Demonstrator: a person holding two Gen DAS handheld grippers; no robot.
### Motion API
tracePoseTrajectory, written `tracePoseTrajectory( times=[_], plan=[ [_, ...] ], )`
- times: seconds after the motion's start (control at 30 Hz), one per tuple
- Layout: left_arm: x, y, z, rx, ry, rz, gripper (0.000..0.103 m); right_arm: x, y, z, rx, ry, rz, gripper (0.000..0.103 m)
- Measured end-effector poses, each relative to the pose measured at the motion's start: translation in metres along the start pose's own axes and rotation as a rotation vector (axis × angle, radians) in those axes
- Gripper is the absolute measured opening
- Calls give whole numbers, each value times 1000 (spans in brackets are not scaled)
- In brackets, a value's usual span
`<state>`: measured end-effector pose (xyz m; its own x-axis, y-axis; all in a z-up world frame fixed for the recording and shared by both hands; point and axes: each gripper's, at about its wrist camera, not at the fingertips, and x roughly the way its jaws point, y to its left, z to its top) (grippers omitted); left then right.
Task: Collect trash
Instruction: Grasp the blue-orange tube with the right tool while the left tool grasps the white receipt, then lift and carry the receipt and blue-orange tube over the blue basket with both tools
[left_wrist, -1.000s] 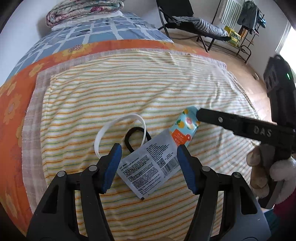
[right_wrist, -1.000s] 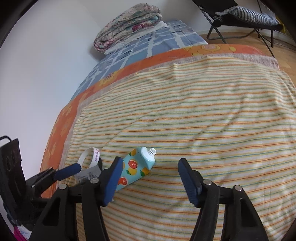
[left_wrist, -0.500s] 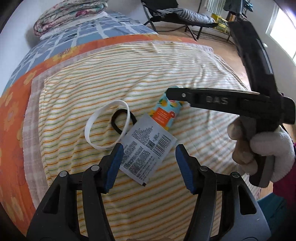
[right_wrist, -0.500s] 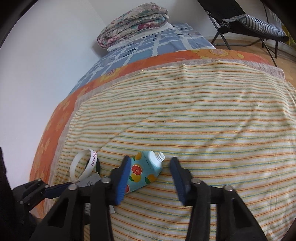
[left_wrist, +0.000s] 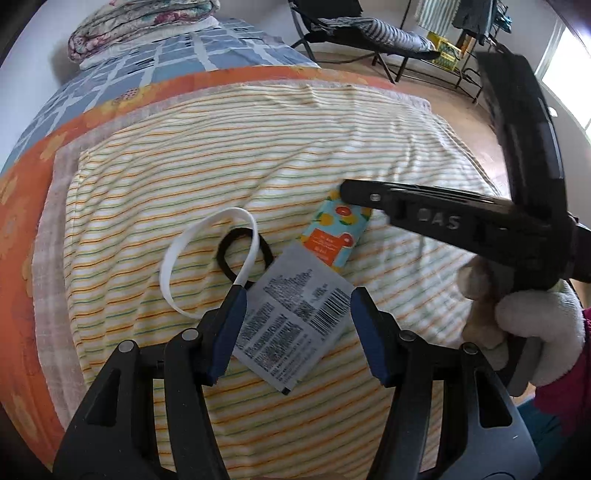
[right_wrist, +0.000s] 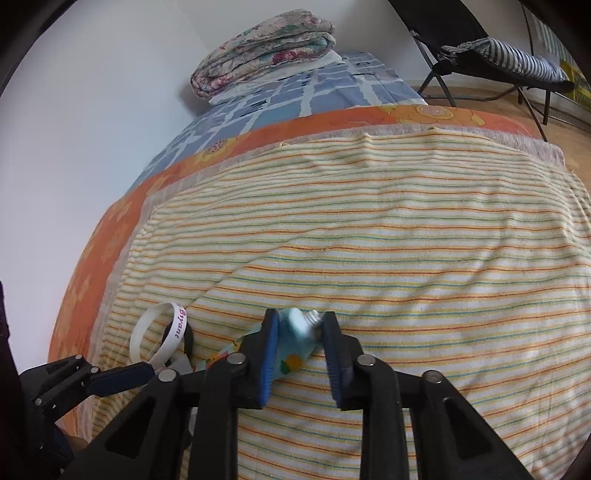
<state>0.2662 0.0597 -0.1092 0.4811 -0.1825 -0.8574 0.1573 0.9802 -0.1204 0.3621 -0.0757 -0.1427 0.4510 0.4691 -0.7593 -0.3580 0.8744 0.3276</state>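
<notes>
Teal tube (right_wrist: 300, 338) printed with citrus slices, lying on the striped towel (right_wrist: 406, 251) over the bed, capless nozzle pointing away from the right wrist camera, pinched near its neck between the blue pads of the right claw (right_wrist: 300, 343), jaws drawn narrow against both sides of it. Same tube (left_wrist: 334, 230) seen from the left wrist with its orange-labelled tail end touching the corner of a grey sachet (left_wrist: 291, 321) covered in small print and a barcode. Sachet flat on the towel, lying between the blue pads of the left claw (left_wrist: 295, 332), spread wide and gripping nothing. Just left of the sachet, a white wristband (left_wrist: 207, 258) lying across a black hair tie (left_wrist: 243, 254), the band standing partly on edge. Gloved right hand (left_wrist: 528, 328) wrapped round the right claw's handle. Farther up the bed, an orange flowered sheet (right_wrist: 122, 221), a blue checked cover and a folded floral quilt (right_wrist: 266, 48). Folding chair (right_wrist: 480, 48) on the wooden floor beyond.
</notes>
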Motion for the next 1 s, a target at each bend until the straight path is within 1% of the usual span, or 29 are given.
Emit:
tracePoseTrajectory(
  times=[0.17, 0.23, 0.33, 0.4, 0.6, 0.67, 0.73, 0.77, 0.87, 0.93, 0.97, 1.0],
  plan=[
    [-1, 5, 2, -18, -6, -18, 61, -8, -3, 0, -33, -18, -41, 19],
    [1, 1, 2, 0, -1, -9, 61, -11, -5, -1, -32, -16, -33, 19],
    [6, -3, 0, 20, 17, -8, 61, -16, -3, -2, -70, -15, -53, 19],
    [9, -7, -2, 49, 22, 20, 61, -23, -3, -2, -101, -29, -76, 19],
    [8, -11, -15, 52, 55, -36, 61, -35, -8, -4, -144, -34, -116, 18],
    [5, -18, -23, 78, 69, -51, 61, -38, -12, -6, -153, -32, -124, 18],
    [0, -27, -29, 129, 78, -42, 61, -42, -16, -6, -154, -32, -126, 18],
    [-1, -29, -30, 134, 76, -35, 61, -45, -19, -7, -150, -33, -125, 18],
    [-2, -21, -24, 79, 61, -27, 61, -50, -24, -7, -137, -36, -123, 18],
    [0, -15, -18, 58, 60, -10, 61, -53, -25, -8, -136, -38, -126, 18],
    [1, -13, -15, 49, 56, -1, 62, -55, -25, -9, -136, -38, -125, 18],
    [3, -10, -13, 32, 50, 1, 66, -56, -25, -10, -138, -38, -124, 18]
  ],
)
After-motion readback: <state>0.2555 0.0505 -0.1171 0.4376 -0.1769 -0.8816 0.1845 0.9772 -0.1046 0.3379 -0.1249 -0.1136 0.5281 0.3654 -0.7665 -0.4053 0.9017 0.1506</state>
